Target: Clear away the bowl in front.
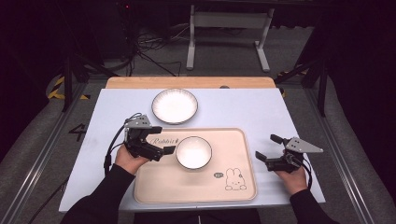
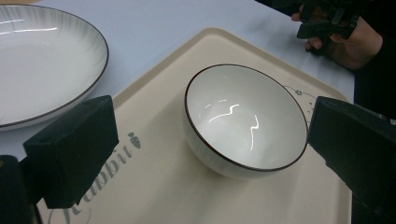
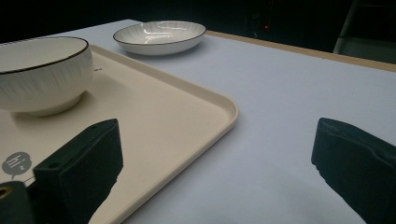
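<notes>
White dark-rimmed ceramic bowl (image 1: 193, 152) sits upright on the beige rabbit-print plastic tray (image 1: 154, 184). Left gripper (image 1: 159, 139) spreads wide beside it, empty; right gripper (image 1: 269, 147) gapes empty over the pale table (image 1: 261, 112).

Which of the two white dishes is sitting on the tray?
The bowl, deep and dark-rimmed, near the left hand-held gripper. The plate lies beyond the tray, directly on the table.

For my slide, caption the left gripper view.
Open left gripper facing a bowl on a tray, plate beside.
</notes>
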`<state>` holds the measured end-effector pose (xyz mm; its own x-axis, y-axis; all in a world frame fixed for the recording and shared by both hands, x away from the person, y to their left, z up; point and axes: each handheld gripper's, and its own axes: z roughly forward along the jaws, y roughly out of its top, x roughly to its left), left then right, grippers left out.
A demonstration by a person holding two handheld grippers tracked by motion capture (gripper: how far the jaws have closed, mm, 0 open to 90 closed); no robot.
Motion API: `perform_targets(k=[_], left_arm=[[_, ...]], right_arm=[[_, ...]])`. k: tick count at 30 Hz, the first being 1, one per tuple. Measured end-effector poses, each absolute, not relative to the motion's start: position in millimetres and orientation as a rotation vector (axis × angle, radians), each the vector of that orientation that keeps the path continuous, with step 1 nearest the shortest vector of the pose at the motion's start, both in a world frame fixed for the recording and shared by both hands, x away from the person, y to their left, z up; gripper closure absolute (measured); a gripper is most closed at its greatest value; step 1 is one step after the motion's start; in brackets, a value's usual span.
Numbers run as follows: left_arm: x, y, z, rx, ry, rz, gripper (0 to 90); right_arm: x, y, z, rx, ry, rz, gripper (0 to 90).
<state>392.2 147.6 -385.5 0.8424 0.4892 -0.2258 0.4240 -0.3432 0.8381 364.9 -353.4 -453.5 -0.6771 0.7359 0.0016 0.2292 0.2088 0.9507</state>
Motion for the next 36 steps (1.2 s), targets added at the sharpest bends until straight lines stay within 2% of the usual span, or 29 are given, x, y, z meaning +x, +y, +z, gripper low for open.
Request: perform_targets(k=[15,26,30,32,36], left_arm=[[376,198,-405,1.748,0.692,0.109,0.2],[370,216,-418,1.679,0.713,0.144,0.7],[366,222,-422,1.64,0.692,0.181,0.6],[362,226,-428,1.606,0.677,0.247,0.7],[361,230,-435,1.597,0.683,0.244,0.6]], right_arm=[[365,-354,-453,0.892,2.039,1.48,2.6],[365,-354,-453,0.892,2.038,1.487,2.6],[365,-354,-453,0.892,2.038,1.489,2.6],[365,-354,-453,0.891,2.038,1.489,2.6],[365,-354,-453,0.89,2.038,1.489,2.6]])
